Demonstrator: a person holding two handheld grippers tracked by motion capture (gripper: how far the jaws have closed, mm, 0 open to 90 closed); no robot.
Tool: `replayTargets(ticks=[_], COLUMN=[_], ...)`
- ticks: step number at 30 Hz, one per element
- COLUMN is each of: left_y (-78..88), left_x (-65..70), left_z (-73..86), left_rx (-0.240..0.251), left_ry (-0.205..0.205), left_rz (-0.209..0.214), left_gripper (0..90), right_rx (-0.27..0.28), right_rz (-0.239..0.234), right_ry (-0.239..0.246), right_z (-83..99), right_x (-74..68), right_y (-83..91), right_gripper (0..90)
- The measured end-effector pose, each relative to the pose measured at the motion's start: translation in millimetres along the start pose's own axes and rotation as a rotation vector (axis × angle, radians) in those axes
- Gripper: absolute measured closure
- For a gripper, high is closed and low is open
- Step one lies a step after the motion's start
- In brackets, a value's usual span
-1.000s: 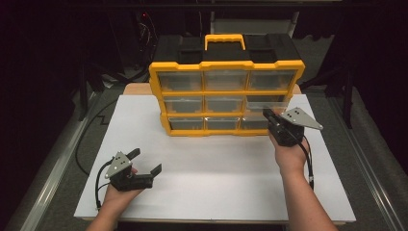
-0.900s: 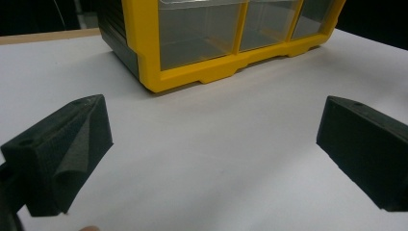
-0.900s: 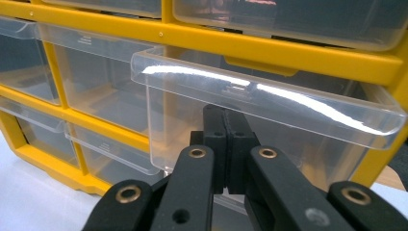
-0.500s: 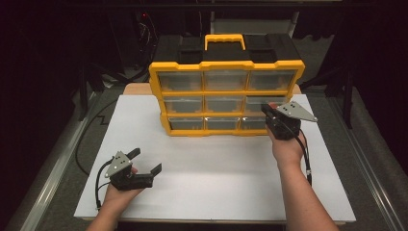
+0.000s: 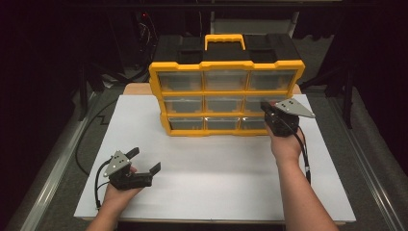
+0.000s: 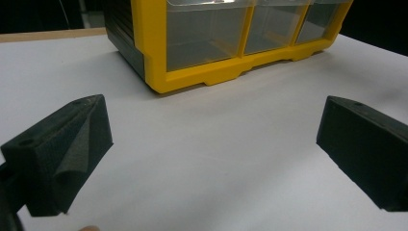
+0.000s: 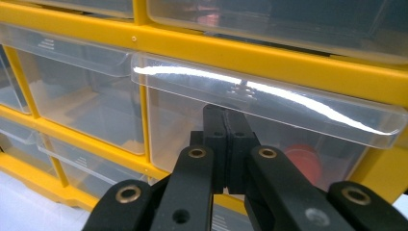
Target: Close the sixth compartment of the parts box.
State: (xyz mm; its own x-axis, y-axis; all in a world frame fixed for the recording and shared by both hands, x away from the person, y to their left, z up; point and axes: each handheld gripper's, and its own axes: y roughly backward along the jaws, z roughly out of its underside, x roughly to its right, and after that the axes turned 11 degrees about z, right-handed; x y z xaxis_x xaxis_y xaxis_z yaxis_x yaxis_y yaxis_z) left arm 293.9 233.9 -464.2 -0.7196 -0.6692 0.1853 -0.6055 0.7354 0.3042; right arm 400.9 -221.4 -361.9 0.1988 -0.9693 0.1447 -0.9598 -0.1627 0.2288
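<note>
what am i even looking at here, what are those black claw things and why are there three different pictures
A person sits at a table and holds a hand tool in each hand, each with two black jaws that pinch. The wide picture comes from a camera above the table. There the left gripper rests low on the white board, its jaws wide apart with nothing between them. The right gripper is up at a yellow drawer cabinet that stands on the board.

The other two pictures come from small cameras riding on the tools. The left gripper view looks past its open jaws across the board to the cabinet's bottom corner. The right gripper view shows its jaws pressed together, holding nothing, just under the clear pull lip of a middle-row drawer. Something red lies inside that drawer.
</note>
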Motion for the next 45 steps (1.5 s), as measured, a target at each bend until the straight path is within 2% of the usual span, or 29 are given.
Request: replayTargets(ticks=[6, 11, 18, 24, 29, 34, 41, 45], left_y=[0.6, 1.7, 1.1, 1.0, 0.4, 0.9, -0.5, 0.1], left_x=[0.1, 0.2, -0.6, -0.5, -1.6, -2.5, -1.2, -2.3], left_z=[-0.3, -0.4, -0.2, -0.3, -0.4, -0.5, -0.4, -0.4], left_rx=[0.004, -0.007, -0.01, -0.009, -0.002, -0.007, 0.002, -0.004], left_ry=[0.007, -0.008, -0.008, -0.003, 0.007, 0.006, 0.012, 0.011], left_rz=[0.005, 0.017, 0.017, 0.008, 0.0, -0.002, 0.003, 0.001], left_gripper=[0.2, 0.2, 0.2, 0.2, 0.2, 0.2, 0.2, 0.3], right_rx=[-0.003, 0.0, -0.004, -0.025, -0.009, -0.005, -0.028, -0.043], right_rz=[0.0, -0.009, -0.011, -0.019, -0.04, -0.067, -0.092, -0.103], right_ry=[-0.009, -0.011, 0.004, 0.004, -0.005, -0.011, -0.003, -0.014], right_z=[-0.9, 0.2, -0.6, 1.2, 4.7, 13.1, 31.9, 45.1], right_x=[0.5, 1.4, 1.5, 0.3, -2.8, -5.7, -8.9, -11.0], right_y=[-3.7, -5.0, -5.3, 5.5, 22.4, 35.7, 41.6, 44.6], right_gripper=[90.0, 90.0, 90.0, 90.0, 90.0, 90.0, 90.0, 90.0])
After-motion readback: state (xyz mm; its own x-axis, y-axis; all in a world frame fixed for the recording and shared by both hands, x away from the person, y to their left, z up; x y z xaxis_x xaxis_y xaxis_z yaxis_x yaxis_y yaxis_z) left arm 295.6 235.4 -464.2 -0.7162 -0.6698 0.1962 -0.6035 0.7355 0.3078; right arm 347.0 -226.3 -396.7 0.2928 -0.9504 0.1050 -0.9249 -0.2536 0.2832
